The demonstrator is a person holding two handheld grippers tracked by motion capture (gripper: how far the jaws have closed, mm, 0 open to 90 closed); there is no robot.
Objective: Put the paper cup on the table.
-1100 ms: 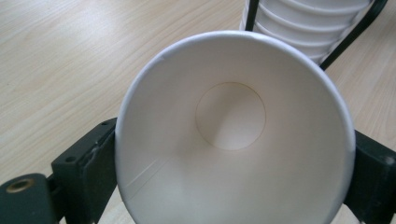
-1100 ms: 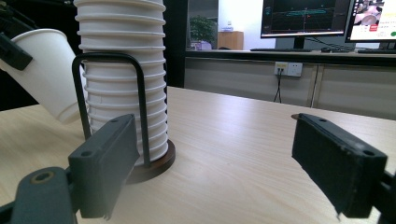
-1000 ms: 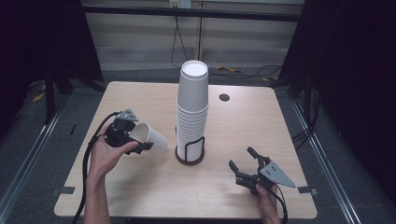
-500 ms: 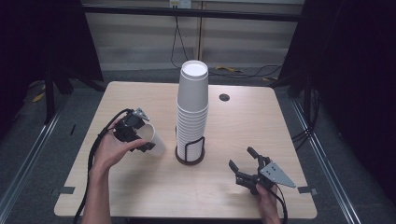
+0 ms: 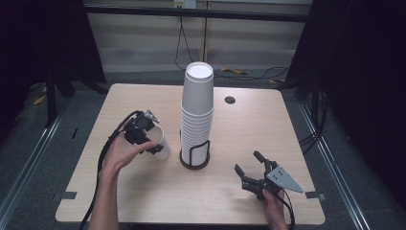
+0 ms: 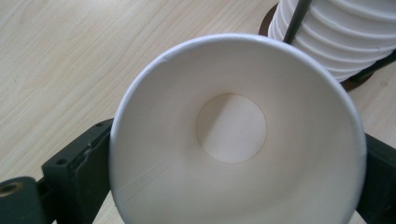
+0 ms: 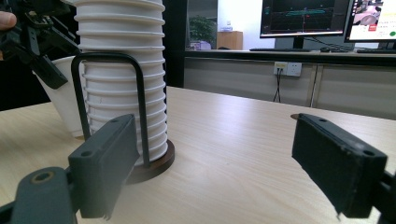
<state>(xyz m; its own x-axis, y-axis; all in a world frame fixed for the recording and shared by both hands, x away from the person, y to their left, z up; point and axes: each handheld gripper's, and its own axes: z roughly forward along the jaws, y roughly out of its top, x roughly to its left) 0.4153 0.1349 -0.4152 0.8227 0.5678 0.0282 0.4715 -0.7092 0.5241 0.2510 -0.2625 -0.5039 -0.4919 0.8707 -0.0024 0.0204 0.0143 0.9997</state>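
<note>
Cup (image 6: 233, 135) upright between left tongs (image 5: 149, 139), jaws just opening, beside stack (image 5: 196, 115)

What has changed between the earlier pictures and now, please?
The left gripper carried the cup toward the stack and brought it from lying sideways to upright, mouth up, beside the holder. Its jaws have just been opening, the cup still between them. The right gripper, stack and holder stayed put.
</note>
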